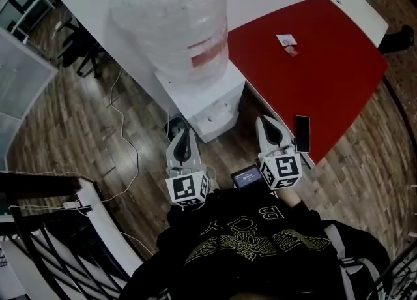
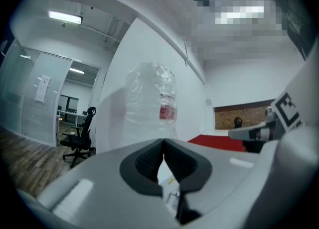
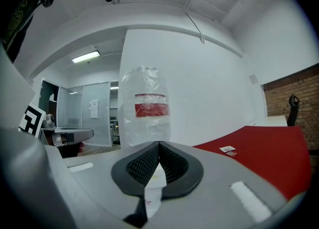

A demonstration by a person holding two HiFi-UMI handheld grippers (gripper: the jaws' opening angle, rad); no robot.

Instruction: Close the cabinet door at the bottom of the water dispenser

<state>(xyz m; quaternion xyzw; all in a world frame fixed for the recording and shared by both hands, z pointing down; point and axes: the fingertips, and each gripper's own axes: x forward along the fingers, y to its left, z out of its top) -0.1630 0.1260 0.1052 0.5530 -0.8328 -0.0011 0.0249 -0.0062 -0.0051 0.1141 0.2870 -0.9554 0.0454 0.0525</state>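
Water dispenser [image 1: 207,100], a white box with a big clear bottle [image 1: 171,18] upended on it, stands against the wall just beside the corner of a red table [image 1: 319,64], its front turned towards the person. The cabinet door belongs low on that front, near the floor; from above the body and the bottle hide it, so I cannot tell how far it stands ajar. The person holds both tools level at about bottle height, so the door lies ahead of and well below the fingertips, its long edge presumably upright. The left gripper [image 1: 183,131] points at the dispenser's near left corner and looks the closer of the two; the right gripper [image 1: 266,122] sits off the right corner, towards the table edge. Each has its jaws pressed together with nothing between them, plain in the left gripper [image 2: 163,143] view and the right gripper [image 3: 159,146] view. A dark phone [image 1: 302,134] lies at the table's near edge.
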